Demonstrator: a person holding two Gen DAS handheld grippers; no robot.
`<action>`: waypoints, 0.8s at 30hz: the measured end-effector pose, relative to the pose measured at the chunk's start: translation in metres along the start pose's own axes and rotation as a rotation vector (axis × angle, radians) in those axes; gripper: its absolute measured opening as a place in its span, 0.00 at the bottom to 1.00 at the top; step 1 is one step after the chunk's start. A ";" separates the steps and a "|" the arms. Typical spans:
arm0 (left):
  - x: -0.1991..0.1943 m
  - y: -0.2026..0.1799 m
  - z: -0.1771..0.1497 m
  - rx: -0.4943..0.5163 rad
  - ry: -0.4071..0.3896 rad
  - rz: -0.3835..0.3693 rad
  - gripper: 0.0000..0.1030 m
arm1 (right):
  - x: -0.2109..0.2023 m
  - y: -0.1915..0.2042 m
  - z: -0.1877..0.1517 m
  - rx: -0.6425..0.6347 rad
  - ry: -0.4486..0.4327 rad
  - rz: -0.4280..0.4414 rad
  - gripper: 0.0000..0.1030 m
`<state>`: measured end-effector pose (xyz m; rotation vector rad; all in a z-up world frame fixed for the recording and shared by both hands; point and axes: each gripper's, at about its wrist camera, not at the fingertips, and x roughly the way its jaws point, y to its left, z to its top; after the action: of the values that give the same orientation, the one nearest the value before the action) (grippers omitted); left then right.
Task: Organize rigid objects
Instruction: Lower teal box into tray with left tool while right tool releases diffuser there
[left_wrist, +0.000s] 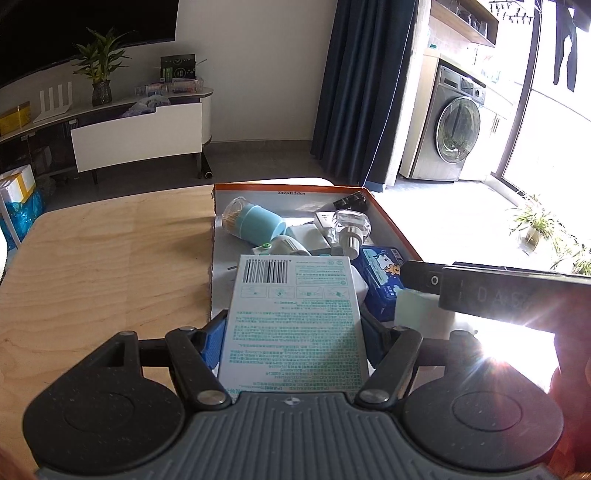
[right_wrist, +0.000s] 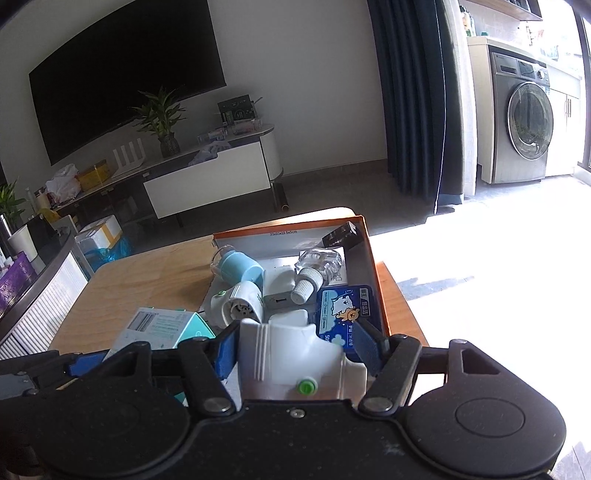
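My left gripper (left_wrist: 293, 332) is shut on a white and teal printed box (left_wrist: 293, 317), held above the near end of an orange-edged cardboard tray (left_wrist: 391, 218). My right gripper (right_wrist: 295, 343) is shut on a white plastic device with a green button (right_wrist: 295, 354), at the tray's near edge (right_wrist: 373, 258). The teal box also shows in the right wrist view (right_wrist: 162, 326), to the left. In the tray lie a light blue toothpick holder (left_wrist: 258, 221), a clear bottle with a ribbed cap (left_wrist: 351, 225), a blue cartoon pack (left_wrist: 380, 273) and a black box (left_wrist: 351, 201).
The tray sits on a wooden table (left_wrist: 103, 258), whose left part is bare wood. Beyond are a TV cabinet (left_wrist: 136, 133) with a potted plant (left_wrist: 99, 74), a dark curtain (left_wrist: 362, 92) and a washing machine (left_wrist: 454, 125). The right gripper's body (left_wrist: 498, 295) crosses the left view.
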<state>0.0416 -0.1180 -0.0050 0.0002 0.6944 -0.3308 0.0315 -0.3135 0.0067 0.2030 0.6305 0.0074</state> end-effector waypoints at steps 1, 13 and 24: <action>0.002 0.000 0.000 0.000 0.003 0.001 0.69 | 0.001 -0.001 0.001 -0.002 0.001 0.001 0.62; 0.019 -0.016 -0.003 0.029 0.043 -0.055 0.76 | -0.021 -0.019 0.006 0.042 -0.086 -0.014 0.73; -0.011 -0.015 -0.001 0.004 0.026 0.013 0.98 | -0.047 -0.016 0.003 0.009 -0.114 -0.013 0.80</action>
<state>0.0287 -0.1294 0.0024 0.0129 0.7194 -0.3201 -0.0055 -0.3330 0.0334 0.2067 0.5182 -0.0197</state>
